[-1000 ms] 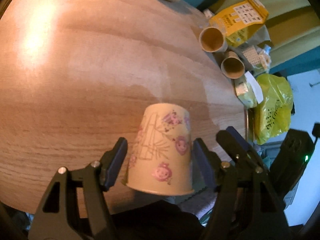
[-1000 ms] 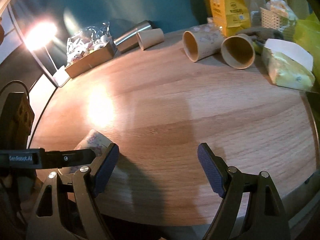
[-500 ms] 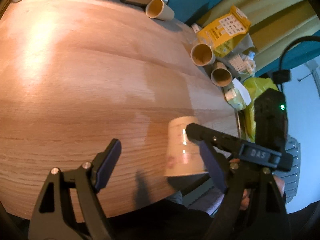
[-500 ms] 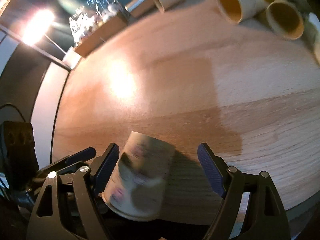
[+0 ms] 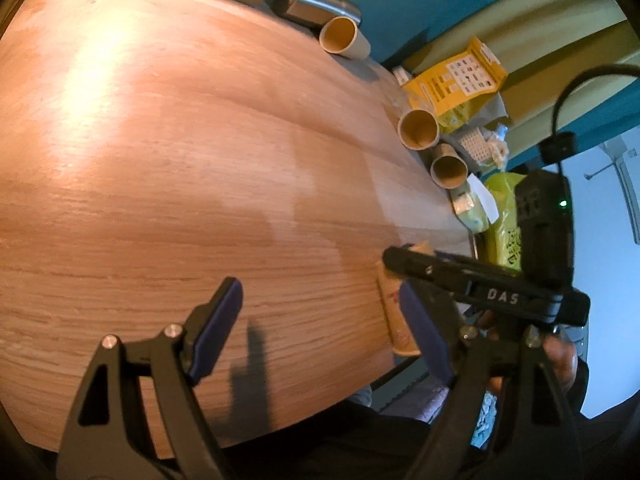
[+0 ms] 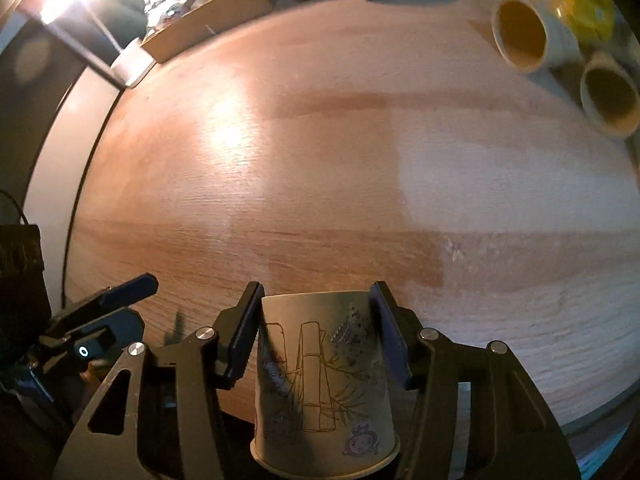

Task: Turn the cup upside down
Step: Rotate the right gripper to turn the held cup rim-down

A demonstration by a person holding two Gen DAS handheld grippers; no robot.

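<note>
One printed paper cup [image 6: 325, 376] sits clamped between the right gripper [image 6: 318, 334] pads at the table's [image 6: 320, 160] near edge, rim nearest the camera. Three spare cups [image 6: 520, 34] lie on their sides far right. The left gripper [image 5: 320, 328] — wide apart, holding nothing — hovers at left.

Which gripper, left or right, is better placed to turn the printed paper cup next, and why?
Right. The right gripper has its pads closed on both sides of the printed paper cup, while the left gripper is open and holds nothing.
</note>
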